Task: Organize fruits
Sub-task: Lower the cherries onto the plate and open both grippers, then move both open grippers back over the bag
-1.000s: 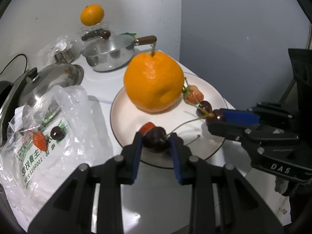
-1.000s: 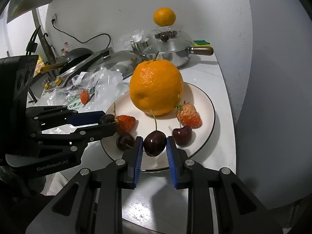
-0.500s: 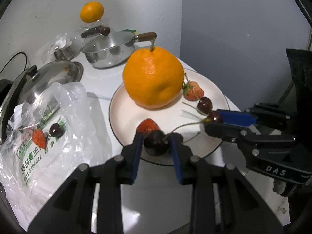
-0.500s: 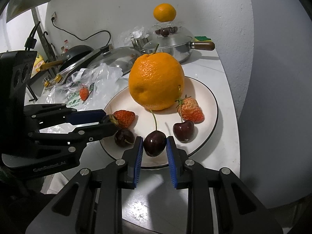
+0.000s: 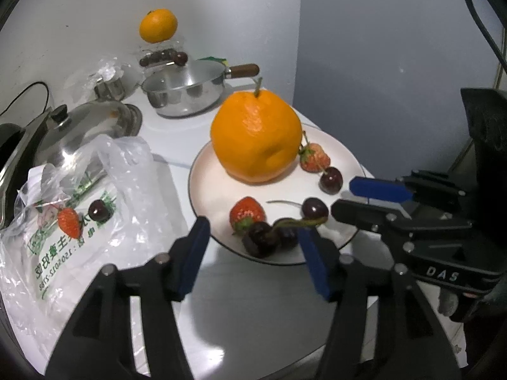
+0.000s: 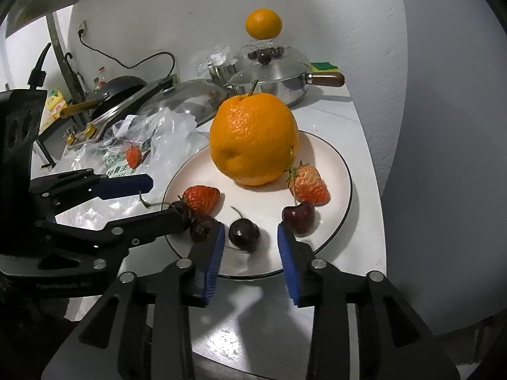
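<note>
Releasing: both grippers, left (image 5: 253, 250) and right (image 6: 251, 247), now gaping wide after gripping; dark red glossy cherries (image 6: 244, 233) are lying freed at the round white plate's (image 6: 336, 164) near edge, delivered.

Steel saucepan (image 5: 183, 96), pot lid (image 5: 79, 126)

plastic bag (image 5: 79, 221) cropped left, print unreadable

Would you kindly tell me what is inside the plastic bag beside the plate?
Through the plastic bag one strawberry and one dark cherry show; anything deeper under its crumpled folds is hidden.
</note>
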The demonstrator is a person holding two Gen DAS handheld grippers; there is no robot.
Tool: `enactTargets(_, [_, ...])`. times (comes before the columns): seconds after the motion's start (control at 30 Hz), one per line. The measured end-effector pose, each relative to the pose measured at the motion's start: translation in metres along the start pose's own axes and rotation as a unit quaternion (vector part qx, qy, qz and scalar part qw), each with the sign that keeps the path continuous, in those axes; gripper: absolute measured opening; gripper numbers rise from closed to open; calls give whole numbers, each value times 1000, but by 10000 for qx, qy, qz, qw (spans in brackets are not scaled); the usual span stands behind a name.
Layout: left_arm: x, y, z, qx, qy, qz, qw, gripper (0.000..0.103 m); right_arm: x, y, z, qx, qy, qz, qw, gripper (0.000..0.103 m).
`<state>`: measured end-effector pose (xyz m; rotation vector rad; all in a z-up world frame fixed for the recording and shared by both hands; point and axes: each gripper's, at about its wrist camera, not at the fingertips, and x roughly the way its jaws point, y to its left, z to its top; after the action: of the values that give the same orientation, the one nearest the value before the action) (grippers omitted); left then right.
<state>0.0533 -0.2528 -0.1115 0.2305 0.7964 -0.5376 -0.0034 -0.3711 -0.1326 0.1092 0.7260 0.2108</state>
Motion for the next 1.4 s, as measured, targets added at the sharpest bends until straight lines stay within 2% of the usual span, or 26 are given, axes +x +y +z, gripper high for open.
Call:
enactTargets(0.6, [-29, 39, -5, -291, -350, 48, 9990, 60, 0, 34, 20, -217, -89, -34, 9997, 37])
enactTargets(1.4, [-58, 134, -28, -879, -604, 413, 9934, 60, 33, 115, 60, -746, -76, 91, 9971, 37])
